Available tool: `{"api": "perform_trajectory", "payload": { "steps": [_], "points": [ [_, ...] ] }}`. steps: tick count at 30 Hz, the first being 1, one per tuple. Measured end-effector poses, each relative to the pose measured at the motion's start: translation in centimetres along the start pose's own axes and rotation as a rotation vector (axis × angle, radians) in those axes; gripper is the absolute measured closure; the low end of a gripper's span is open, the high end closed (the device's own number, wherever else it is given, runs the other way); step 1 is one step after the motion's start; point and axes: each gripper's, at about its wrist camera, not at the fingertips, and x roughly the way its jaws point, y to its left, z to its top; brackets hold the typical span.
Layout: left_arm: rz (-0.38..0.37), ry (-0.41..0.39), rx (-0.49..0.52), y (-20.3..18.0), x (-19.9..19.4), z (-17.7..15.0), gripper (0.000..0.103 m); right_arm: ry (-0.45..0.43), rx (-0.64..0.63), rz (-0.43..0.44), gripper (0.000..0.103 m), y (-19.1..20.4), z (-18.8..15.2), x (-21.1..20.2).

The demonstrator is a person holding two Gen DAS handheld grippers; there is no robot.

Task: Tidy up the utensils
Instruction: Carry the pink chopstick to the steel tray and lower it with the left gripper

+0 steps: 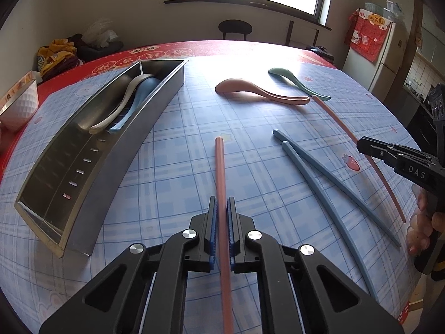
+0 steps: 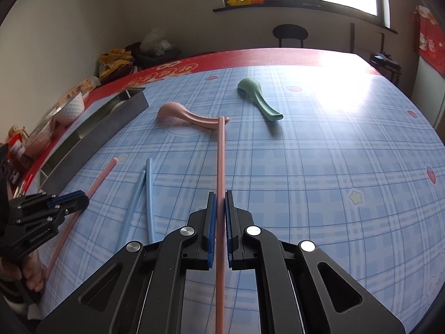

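Left gripper (image 1: 222, 206) pinches one pink chopstick (image 1: 220, 167) | right gripper (image 2: 219, 200) clamps its twin (image 2: 221, 153) | tray (image 1: 155, 105) at your 10 o'clock | lift both level, tips together, lower into tray's bare near section

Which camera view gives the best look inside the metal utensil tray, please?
The left wrist view: the metal tray shows its open interior with a cream spoon and a blue spoon. The right wrist view shows mainly its outer wall.
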Motion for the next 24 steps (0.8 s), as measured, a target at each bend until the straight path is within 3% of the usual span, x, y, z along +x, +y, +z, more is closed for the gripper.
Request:
{"api": "perform_trajectory", "payload": {
  "steps": [6,14,19,24],
  "points": [
    [0.0,-0.004,0.01,0.0,-0.1,0.0,0.096,-0.013,0.008,0.012,0.097,-0.1,0.0,-0.2],
    [-0.087,-0.035,-0.053,1.2,-2.0,0.6,0.097,-0.016,0.015,0.021,0.097,-0.2,-0.1,-0.3],
    [-0.129,-0.127,-0.059,2.9,-6.0,3.1,0.097,-0.015,0.024,0.033,0.097,-0.3,0.0,-0.3],
    [-0.065,-0.196,-0.083,6.6,-8.0,7.0,0.097,-0.015,0.033,0.046,0.097,-0.5,-0.1,-0.3]
  ]
}}
